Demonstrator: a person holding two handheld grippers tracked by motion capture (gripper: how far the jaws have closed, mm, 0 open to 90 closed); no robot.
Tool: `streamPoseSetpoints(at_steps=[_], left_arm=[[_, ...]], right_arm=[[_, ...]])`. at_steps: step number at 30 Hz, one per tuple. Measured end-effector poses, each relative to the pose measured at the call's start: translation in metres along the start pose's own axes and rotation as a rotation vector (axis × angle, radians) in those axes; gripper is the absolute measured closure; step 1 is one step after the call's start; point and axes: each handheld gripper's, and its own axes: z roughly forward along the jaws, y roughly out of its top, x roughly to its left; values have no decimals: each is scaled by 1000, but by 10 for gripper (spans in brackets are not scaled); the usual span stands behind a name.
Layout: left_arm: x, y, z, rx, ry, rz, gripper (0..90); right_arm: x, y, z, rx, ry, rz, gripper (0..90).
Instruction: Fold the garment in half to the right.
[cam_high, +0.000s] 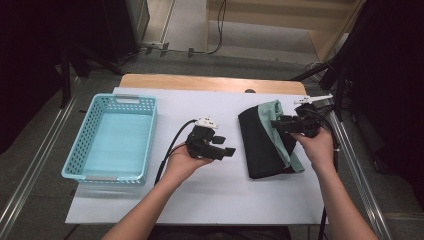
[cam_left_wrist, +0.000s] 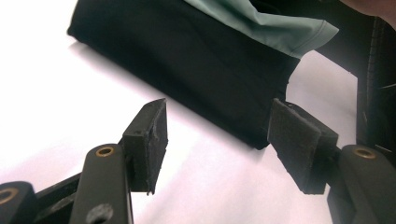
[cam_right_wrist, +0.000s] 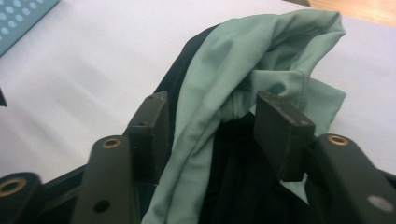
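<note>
Your left gripper (cam_high: 220, 148) sits nearest you, just left of the table's centre, in your upturned left hand (cam_high: 186, 161), its cable trailing back toward you. Its jaws stand apart with nothing between them; in the left gripper view they point at the near corner of the black garment (cam_left_wrist: 196, 65), whose edge lies at 12 o'clock from the pads (cam_left_wrist: 150, 140), close but not touching.

At 3 o'clock from that gripper, the black garment (cam_high: 260, 147) lies flat on the white table cover (cam_high: 210, 200), with a green cloth (cam_high: 274, 117) draped over its far right part and running down its right edge toward 5 o'clock.

Your right gripper (cam_high: 280, 125) rests over the garment's far end, held by your right hand (cam_high: 315, 142). In the right gripper view its jaws stand apart with a bunched fold of the green cloth (cam_right_wrist: 243, 70) and black fabric between them; the left pad (cam_right_wrist: 152, 128) looks to touch the cloth, the right one stands beside the fold, and no firm pinch shows.

Farther off, at 9 o'clock from your left gripper and well apart, stands the light blue basket (cam_high: 85, 145). Beyond the cover, the wooden table edge (cam_high: 210, 82) shows at 12 o'clock.
</note>
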Motion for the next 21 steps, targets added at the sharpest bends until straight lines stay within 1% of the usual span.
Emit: streamPoseSetpoints(at_steps=[4,11,13,14,18,19,21], left_arm=[[1,-3,-3,-3,7,-5,388],[4,-13,-10,-3,33,-16,388],[5,-16,-10,1,34,-18,388],[6,-17,-11,2,36,-21,388],[8,-22,-12,6,43,-31,388],[8,-23,-13,7,46,-34,388],[10,-24,-14,3,51,-39,388]], right_arm=[[2,1,3,17,9,14,485],[5,4,14,45,8,6,537],[5,5,17,48,1,7,590],[4,6,19,51,6,10,613],[2,8,24,77,8,16,791],[2,9,23,79,14,17,817],[1,11,20,77,24,20,833]])
